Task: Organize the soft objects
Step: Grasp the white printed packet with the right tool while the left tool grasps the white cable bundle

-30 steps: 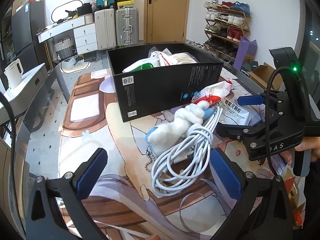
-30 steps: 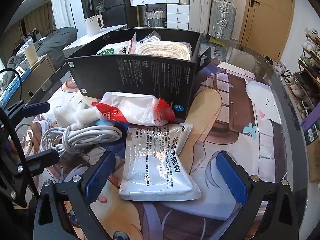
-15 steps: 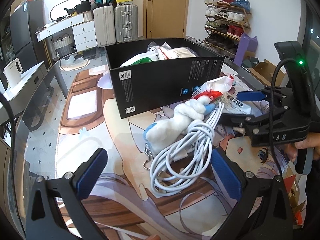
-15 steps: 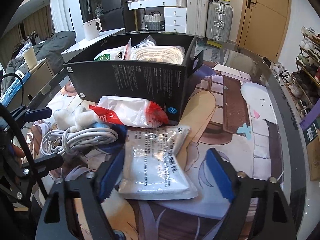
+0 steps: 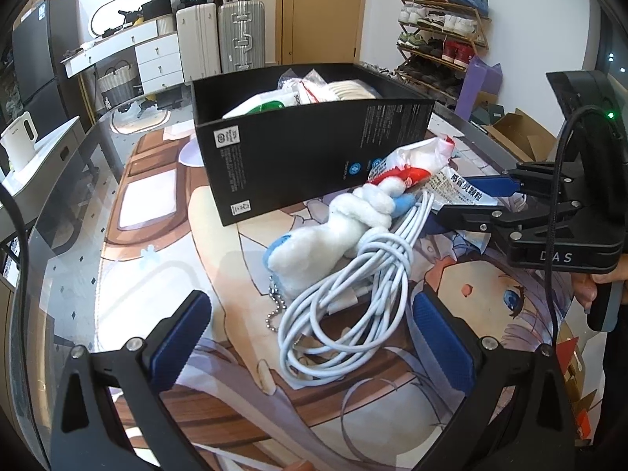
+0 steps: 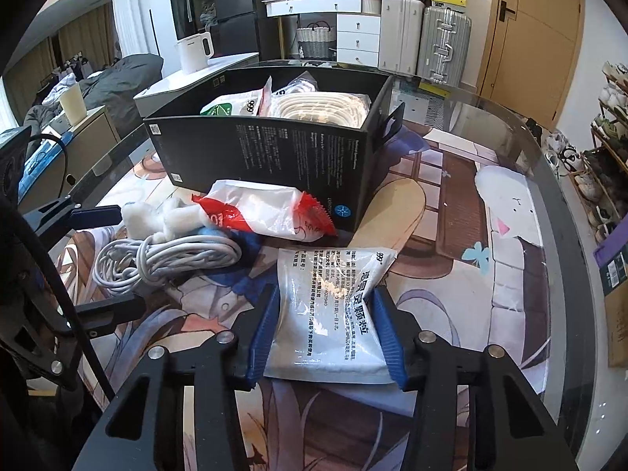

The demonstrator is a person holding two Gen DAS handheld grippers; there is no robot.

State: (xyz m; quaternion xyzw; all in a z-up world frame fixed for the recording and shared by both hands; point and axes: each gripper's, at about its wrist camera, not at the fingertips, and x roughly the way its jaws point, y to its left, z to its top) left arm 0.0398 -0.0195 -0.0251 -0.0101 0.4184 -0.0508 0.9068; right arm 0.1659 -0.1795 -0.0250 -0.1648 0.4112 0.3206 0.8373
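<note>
A black box [image 6: 274, 157] on the table holds white bags and a coiled item; it also shows in the left wrist view [image 5: 314, 157]. In front of it lie a red-and-white packet [image 6: 267, 216], a white plush toy [image 5: 329, 243], a coiled white cable [image 5: 353, 298] and a white medicine pouch [image 6: 329, 314]. My right gripper [image 6: 324, 333] is shut on the pouch, its blue pads pressing both sides. It also shows in the left wrist view [image 5: 475, 200]. My left gripper [image 5: 310, 337] is open and empty, its jaws wide on either side of the cable's near end.
The table has a glass top over an anime mat [image 6: 451, 235]. Suitcases [image 5: 219, 35], a dresser and a shoe rack [image 5: 439, 39] stand behind. A kettle [image 6: 194, 51] sits on a side cabinet. A cardboard box [image 5: 518, 133] lies on the floor.
My right gripper has closed from wide open onto the medicine pouch. My left gripper stayed open and held about the same place by the cable.
</note>
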